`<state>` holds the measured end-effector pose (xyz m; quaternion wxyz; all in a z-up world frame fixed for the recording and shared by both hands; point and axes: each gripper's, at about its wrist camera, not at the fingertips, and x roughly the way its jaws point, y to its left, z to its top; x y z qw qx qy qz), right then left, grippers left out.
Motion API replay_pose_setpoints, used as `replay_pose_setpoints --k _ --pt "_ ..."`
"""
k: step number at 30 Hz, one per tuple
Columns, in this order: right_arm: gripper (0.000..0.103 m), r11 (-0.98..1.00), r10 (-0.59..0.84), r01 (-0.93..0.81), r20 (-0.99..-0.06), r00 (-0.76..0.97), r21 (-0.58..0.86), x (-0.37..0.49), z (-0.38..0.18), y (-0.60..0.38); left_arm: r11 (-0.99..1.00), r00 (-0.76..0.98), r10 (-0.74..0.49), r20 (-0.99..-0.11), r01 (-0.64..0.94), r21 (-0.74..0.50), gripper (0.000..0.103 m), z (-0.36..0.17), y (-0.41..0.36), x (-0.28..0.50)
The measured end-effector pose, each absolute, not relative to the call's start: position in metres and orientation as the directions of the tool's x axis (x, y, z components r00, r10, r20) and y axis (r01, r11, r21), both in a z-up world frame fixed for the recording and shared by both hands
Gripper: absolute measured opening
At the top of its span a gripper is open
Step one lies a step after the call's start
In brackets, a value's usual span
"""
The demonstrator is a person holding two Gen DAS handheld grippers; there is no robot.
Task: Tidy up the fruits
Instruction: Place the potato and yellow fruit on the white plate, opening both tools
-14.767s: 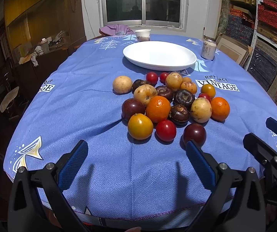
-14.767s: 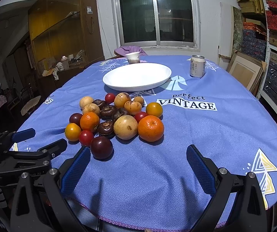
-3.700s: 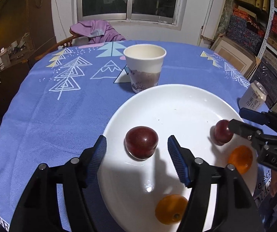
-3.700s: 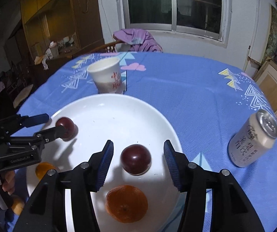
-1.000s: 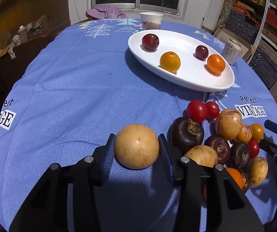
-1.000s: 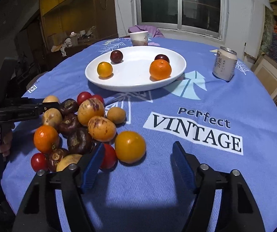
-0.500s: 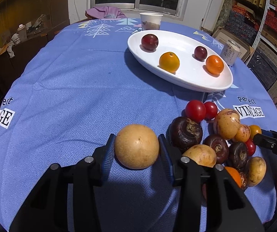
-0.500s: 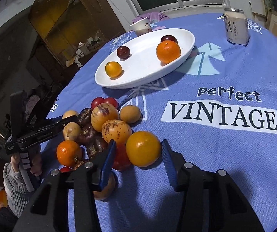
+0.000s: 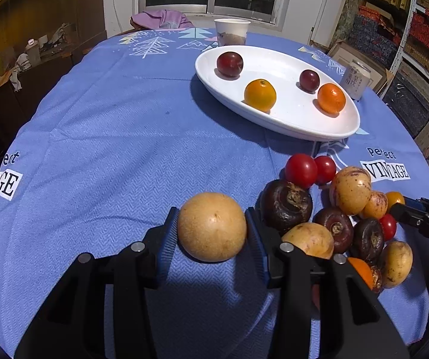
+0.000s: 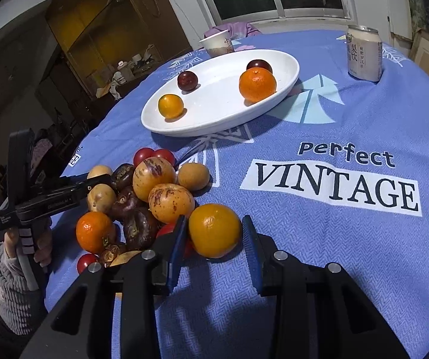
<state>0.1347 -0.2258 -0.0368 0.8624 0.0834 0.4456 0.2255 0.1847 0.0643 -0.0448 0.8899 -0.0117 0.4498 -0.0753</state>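
Holding a round tan fruit [image 9: 212, 226] tight between its two blue pads, the left gripper [image 9: 212, 230] sits low at the near edge of the blue tablecloth [image 9: 94, 137], on the left side of the fruit pile [image 9: 334, 209]. The fruit is squeezed at its widest part, which I think keeps it from slipping out. The right gripper [image 10: 213, 233] is on the other side of the pile, and its pads sit on both sides of a yellow-orange fruit [image 10: 214, 229] — the left pad touches it, but I can't tell if the right pad does, so I can't say if it is gripped yet. Both fruits are round like balls, so they have no long side and don't point any way; the tan one shows a tiny dot facing up. Each gripper takes a fruit from its own side of the pile, likely so they don't bump. Farther back, near the middle of the tablecloth, the white plate [image 10: 184, 125] holds four fruits set apart — two orange ones and two dark red ones. I think there is room for more. Past the plate a paper cup [image 9: 232, 32] stands at the far edge, and a drink can [image 10: 363, 53] stands to the right.
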Motion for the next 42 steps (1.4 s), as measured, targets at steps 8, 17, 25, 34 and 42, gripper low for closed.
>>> replay_pose_setpoints --k 8,17,25,34,42 --pt "0.037 0.891 0.454 -0.323 -0.679 0.577 0.32 0.142 0.005 -0.236 0.993 0.621 -0.108 -0.776 0.107 -0.053 0.044 -0.018 0.067 0.201" --pt "0.037 0.921 0.384 -0.335 -0.617 0.687 0.199 0.231 0.071 -0.206 0.99 0.703 -0.089 -0.706 0.14 0.015 0.044 0.051 0.023 0.288" --pt "0.037 0.945 0.312 -0.284 -0.715 0.626 0.163 0.339 0.026 -0.175 0.985 0.643 -0.093 -0.76 0.17 0.023 0.044 0.007 -0.025 0.377" --pt "0.037 0.955 0.279 -0.257 -0.748 0.602 0.148 0.386 -0.001 -0.168 0.967 0.683 -0.06 -0.728 0.219 0.126 0.049 -0.013 -0.052 0.401" --pt "0.038 0.955 0.282 -0.251 -0.743 0.607 0.157 0.387 -0.007 -0.171 0.966 0.701 -0.059 -0.711 0.219 0.136 0.068 -0.013 -0.054 0.398"
